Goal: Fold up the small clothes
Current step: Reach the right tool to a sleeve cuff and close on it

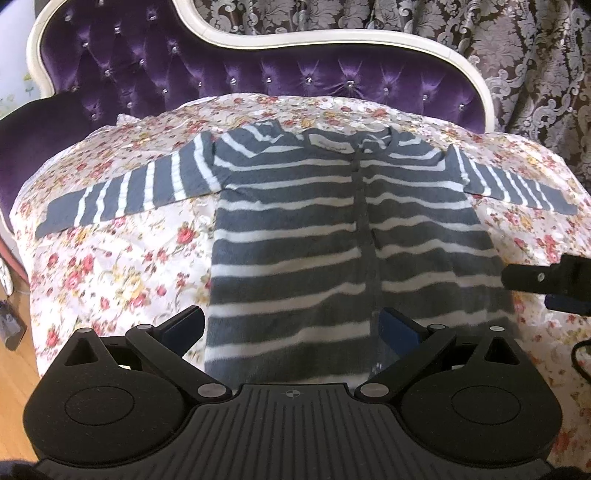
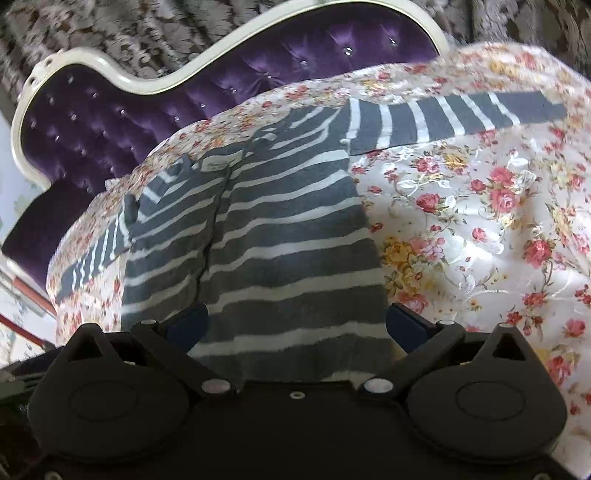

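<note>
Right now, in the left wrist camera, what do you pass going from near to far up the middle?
left gripper → striped sweater → flowery bedspread → purple headboard → patterned curtain

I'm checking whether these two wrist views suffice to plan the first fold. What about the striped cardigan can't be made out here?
- Striped cardigan hem: in both wrist views, hidden behind the gripper bodies.
- Neck label text: too small and blurred in both views.
- Right gripper height above the cloth: its own view cannot settle it; the left wrist view cuts it off at the edge.
- Left gripper: likewise unclear.
</note>
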Demonstrator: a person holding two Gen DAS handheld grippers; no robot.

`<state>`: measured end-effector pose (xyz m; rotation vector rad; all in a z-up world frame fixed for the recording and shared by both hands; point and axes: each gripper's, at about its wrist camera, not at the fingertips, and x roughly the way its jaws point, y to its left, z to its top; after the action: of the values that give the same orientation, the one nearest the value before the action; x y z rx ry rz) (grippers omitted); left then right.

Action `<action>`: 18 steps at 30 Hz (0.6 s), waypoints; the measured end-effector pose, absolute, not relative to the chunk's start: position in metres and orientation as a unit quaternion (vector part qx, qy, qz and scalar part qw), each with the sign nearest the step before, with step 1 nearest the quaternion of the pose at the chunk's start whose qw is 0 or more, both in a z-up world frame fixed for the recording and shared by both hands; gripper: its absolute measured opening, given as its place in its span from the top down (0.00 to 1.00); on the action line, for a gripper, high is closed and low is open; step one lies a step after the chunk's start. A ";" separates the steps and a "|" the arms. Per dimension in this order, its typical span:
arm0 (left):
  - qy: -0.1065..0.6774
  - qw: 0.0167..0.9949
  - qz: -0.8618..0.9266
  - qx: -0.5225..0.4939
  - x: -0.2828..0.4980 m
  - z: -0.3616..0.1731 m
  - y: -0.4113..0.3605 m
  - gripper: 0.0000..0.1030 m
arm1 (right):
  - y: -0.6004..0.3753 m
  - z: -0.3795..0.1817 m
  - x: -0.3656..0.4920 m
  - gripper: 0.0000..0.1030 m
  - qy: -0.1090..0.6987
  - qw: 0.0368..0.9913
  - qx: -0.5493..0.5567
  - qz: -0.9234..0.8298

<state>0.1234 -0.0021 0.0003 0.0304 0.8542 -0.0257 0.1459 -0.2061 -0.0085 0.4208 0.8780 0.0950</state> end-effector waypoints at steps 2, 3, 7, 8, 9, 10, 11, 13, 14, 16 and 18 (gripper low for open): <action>0.413 0.910 -0.019 0.014 0.129 0.000 -0.002 0.01 | -0.214 -0.006 0.152 0.01 0.422 0.880 0.214 0.045; 0.412 0.911 -0.023 0.013 0.132 0.000 -0.003 0.01 | -0.219 -0.004 0.155 0.01 0.419 0.879 0.221 0.045; 0.409 0.911 -0.037 0.014 0.146 -0.001 -0.005 0.01 | -0.249 0.005 0.168 0.01 0.402 0.881 0.246 0.043; 0.408 0.912 -0.040 0.014 0.149 -0.002 -0.005 0.01 | -0.259 0.007 0.171 0.01 0.398 0.881 0.252 0.044; 0.407 0.912 -0.041 0.014 0.152 -0.003 -0.006 0.01 | -0.269 0.010 0.174 0.01 0.393 0.882 0.258 0.043; 0.407 0.912 -0.043 0.013 0.156 -0.004 -0.006 0.01 | -0.277 0.012 0.177 0.01 0.389 0.883 0.261 0.042; 0.408 0.912 -0.044 0.012 0.160 -0.005 -0.006 0.01 | -0.288 0.014 0.181 0.01 0.383 0.884 0.266 0.041; 0.412 0.910 -0.049 0.009 0.167 -0.007 -0.006 0.01 | -0.308 0.016 0.189 0.01 0.373 0.886 0.274 0.033; 0.414 0.909 -0.052 0.008 0.171 -0.009 -0.007 0.01 | -0.322 0.016 0.194 0.00 0.364 0.888 0.281 0.025; 0.419 0.906 -0.058 0.004 0.176 -0.011 -0.008 0.01 | -0.344 0.016 0.200 0.01 0.347 0.890 0.297 0.013; 0.424 0.904 -0.062 -0.002 0.181 -0.015 -0.009 0.01 | -0.369 0.013 0.209 0.00 0.327 0.891 0.314 0.002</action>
<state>0.1809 -0.0086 -0.0145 -0.0036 0.8765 -0.1286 0.2086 -0.3687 0.0126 0.6525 0.6794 0.0040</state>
